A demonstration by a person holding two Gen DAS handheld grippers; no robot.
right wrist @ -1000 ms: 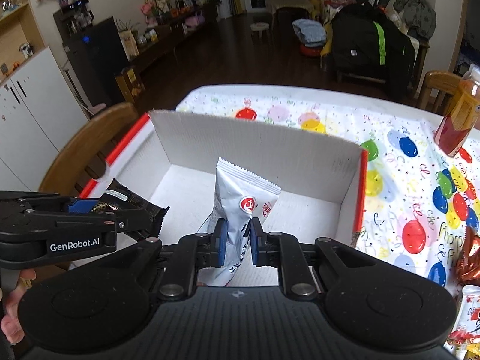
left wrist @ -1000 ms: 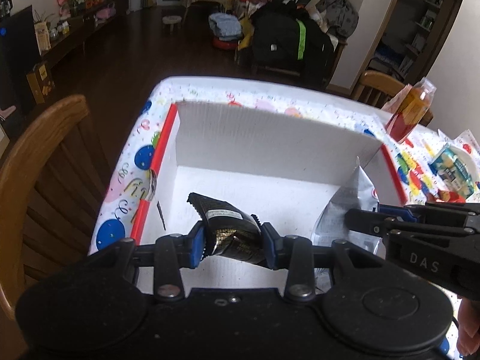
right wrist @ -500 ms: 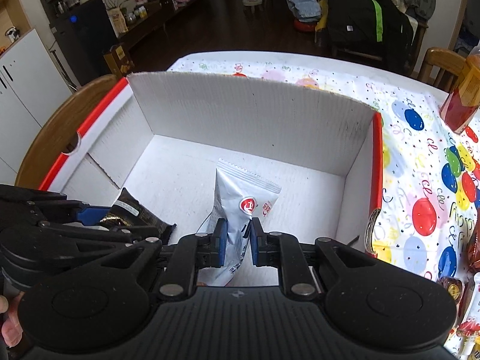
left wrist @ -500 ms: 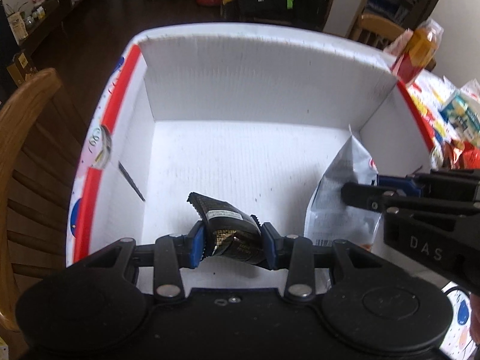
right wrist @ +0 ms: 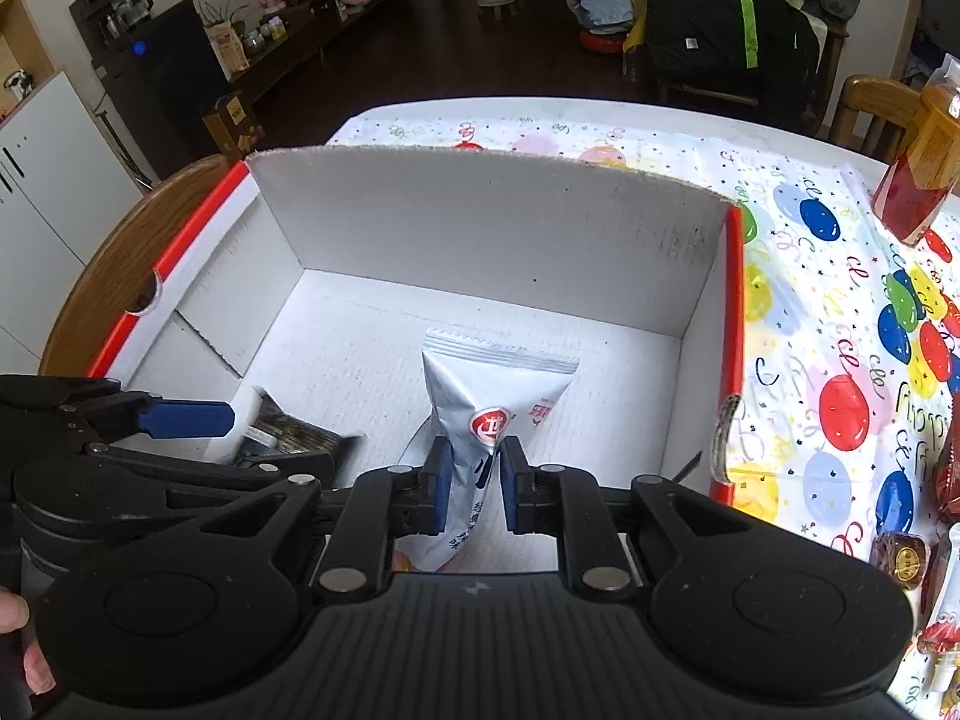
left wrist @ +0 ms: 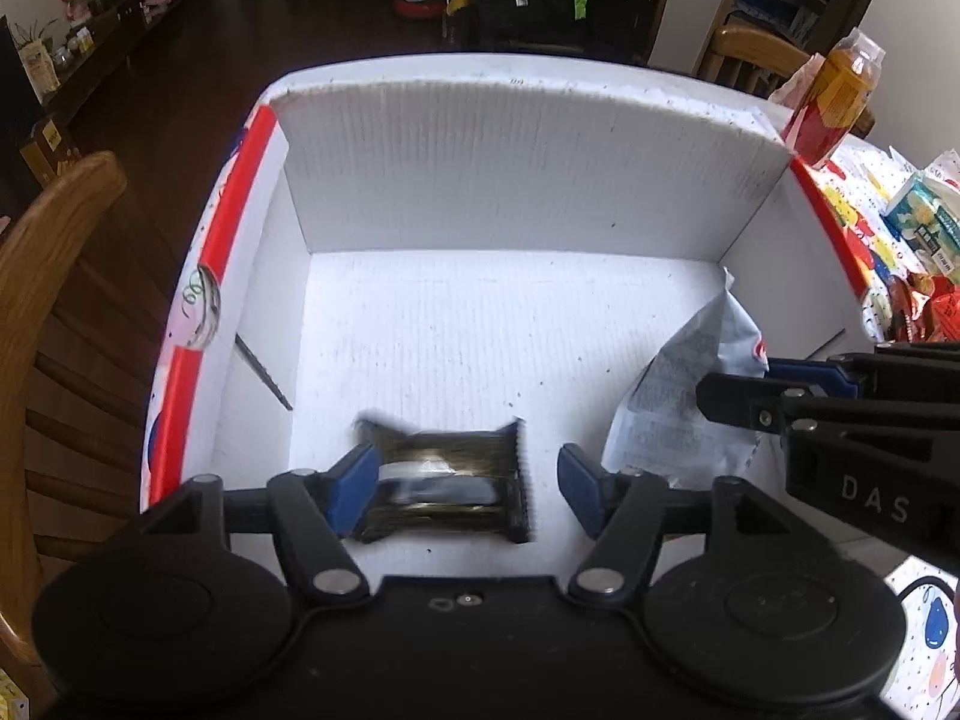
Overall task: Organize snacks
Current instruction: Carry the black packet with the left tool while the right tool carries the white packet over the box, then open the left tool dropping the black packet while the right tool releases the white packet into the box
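Observation:
A white cardboard box [left wrist: 528,180] with red-edged flaps sits on the table. My left gripper [left wrist: 465,471] hangs open inside it, and a dark snack packet [left wrist: 444,480], blurred with motion, lies between its spread fingers at the box's near left. In the right wrist view the same dark packet [right wrist: 288,435] lies beside the left gripper's blue pad. My right gripper [right wrist: 471,483] is shut on a silver-white snack pouch [right wrist: 492,390] with a red round logo, held upright over the box floor. That pouch [left wrist: 684,390] shows at the right of the left wrist view.
A balloon-print tablecloth [right wrist: 840,312] covers the table right of the box. A tall red-orange snack bag [right wrist: 924,168] stands at the far right, with several loose snacks [left wrist: 924,276] nearer. A wooden chair back [left wrist: 42,252] stands close on the left.
Both grippers have dropped lower into the box. My left gripper has opened and let go of the dark packet, which is falling flat. The right gripper still holds the pouch.

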